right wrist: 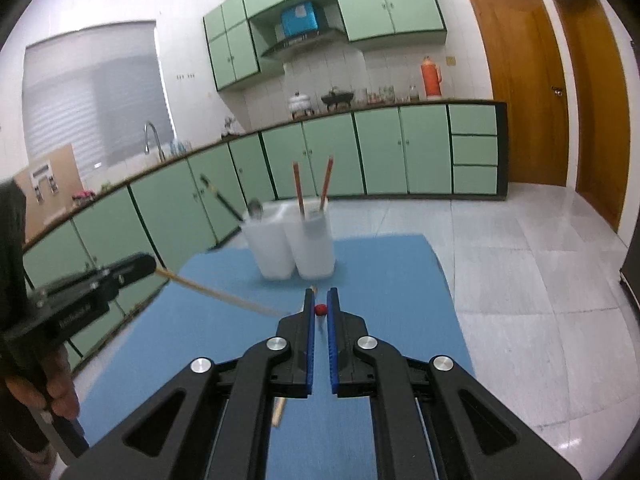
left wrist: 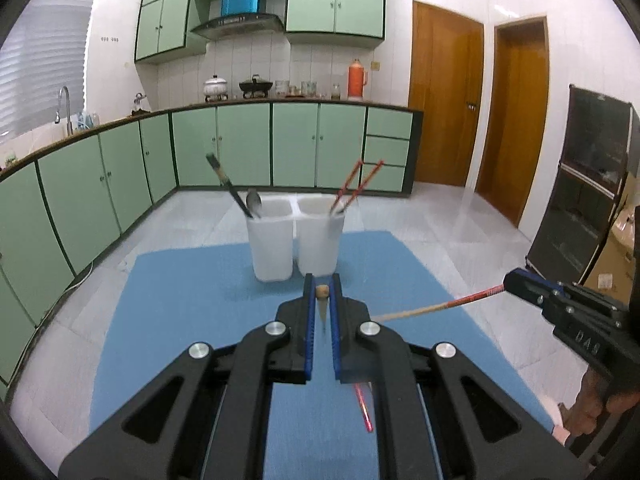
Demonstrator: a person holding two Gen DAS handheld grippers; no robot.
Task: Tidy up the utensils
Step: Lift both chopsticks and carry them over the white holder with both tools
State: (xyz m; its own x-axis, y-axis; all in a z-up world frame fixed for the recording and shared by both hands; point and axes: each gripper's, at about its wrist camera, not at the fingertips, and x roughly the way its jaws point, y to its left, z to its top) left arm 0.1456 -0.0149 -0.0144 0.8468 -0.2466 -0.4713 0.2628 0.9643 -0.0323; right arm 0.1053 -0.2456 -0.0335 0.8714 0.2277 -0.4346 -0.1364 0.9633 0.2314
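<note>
Two white holders stand side by side on the blue mat (left wrist: 180, 320). The left holder (left wrist: 270, 244) has a spoon and a dark-handled utensil (left wrist: 230, 186). The right holder (left wrist: 320, 240) has two red chopsticks (left wrist: 356, 184). My left gripper (left wrist: 322, 290) is shut on a chopstick, seen end-on as a tan tip (left wrist: 322, 292). My right gripper (right wrist: 320, 304) is shut on another chopstick, its red end (right wrist: 320, 310) showing between the fingers. Each gripper shows in the other view, the right gripper (left wrist: 516, 280) with its chopstick (left wrist: 436, 308) and the left gripper (right wrist: 140, 264) with its chopstick (right wrist: 220, 296).
The mat covers a table above a tiled floor. Green kitchen cabinets (left wrist: 240, 144) run along the back and left. Wooden doors (left wrist: 448, 96) are at the right. A dark cabinet (left wrist: 588, 184) stands far right.
</note>
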